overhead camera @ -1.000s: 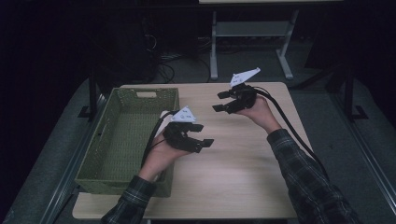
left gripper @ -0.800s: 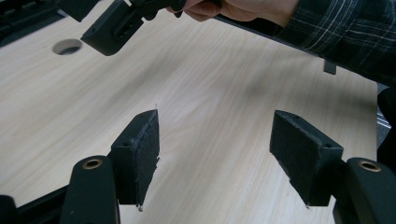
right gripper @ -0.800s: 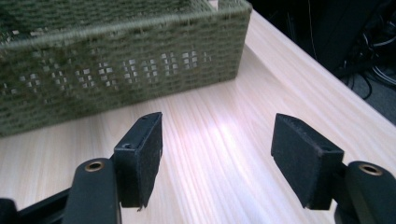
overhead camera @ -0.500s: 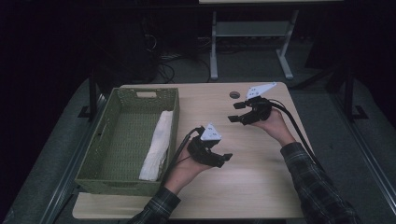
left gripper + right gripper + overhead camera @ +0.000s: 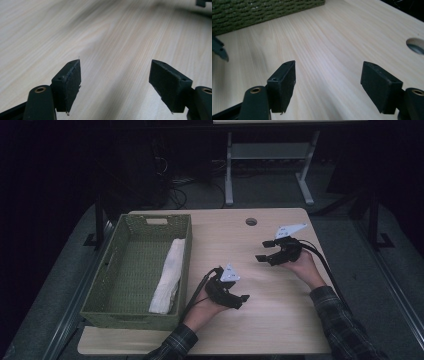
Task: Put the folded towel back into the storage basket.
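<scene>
Wooden table (image 5: 270, 330), towel (image 5: 168, 277) lengthwise in basket (image 5: 120, 315)

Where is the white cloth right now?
In the high view, the white cloth lies inside the green woven basket at the table's left, along the basket's right wall, with the left gripper just to its right over the bare wood.

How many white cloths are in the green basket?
1. The folded white cloth lies along the right wall inside the green woven basket; none other shows, though the near wall hides a little floor.
</scene>
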Action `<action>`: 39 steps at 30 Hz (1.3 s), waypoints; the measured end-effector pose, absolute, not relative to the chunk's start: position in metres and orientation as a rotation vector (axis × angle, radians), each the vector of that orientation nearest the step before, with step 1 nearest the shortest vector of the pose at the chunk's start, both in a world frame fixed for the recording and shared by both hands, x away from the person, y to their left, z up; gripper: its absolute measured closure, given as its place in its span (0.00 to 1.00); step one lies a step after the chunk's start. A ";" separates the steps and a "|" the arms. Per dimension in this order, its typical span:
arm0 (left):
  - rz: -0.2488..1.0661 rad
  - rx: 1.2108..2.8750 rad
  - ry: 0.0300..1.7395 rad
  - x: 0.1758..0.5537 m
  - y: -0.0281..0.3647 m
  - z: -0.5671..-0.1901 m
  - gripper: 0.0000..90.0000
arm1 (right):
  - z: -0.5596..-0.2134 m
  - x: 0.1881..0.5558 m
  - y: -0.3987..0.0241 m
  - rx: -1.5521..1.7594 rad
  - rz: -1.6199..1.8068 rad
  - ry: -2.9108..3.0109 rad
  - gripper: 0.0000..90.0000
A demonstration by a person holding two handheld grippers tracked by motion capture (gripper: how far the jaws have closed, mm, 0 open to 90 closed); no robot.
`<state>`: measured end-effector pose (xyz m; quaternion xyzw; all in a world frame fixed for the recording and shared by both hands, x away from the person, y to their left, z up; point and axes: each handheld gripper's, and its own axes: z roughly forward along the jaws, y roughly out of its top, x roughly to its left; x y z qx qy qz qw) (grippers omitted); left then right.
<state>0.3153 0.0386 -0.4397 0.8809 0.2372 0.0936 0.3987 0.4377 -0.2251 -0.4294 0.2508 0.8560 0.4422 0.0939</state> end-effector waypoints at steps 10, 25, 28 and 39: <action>0.239 2.292 0.592 0.313 0.030 -0.462 0.24 | -0.451 0.420 -0.246 0.859 1.283 2.482 0.30; 0.236 2.301 0.574 0.311 0.026 -0.477 0.17 | -0.481 0.397 -0.274 1.003 1.135 2.477 0.25; 0.239 2.277 0.567 0.312 0.028 -0.479 0.16 | -0.482 0.395 -0.279 1.018 1.116 2.464 0.24; 0.237 2.278 0.565 0.312 0.028 -0.479 0.16 | -0.483 0.392 -0.282 1.019 1.075 2.462 0.15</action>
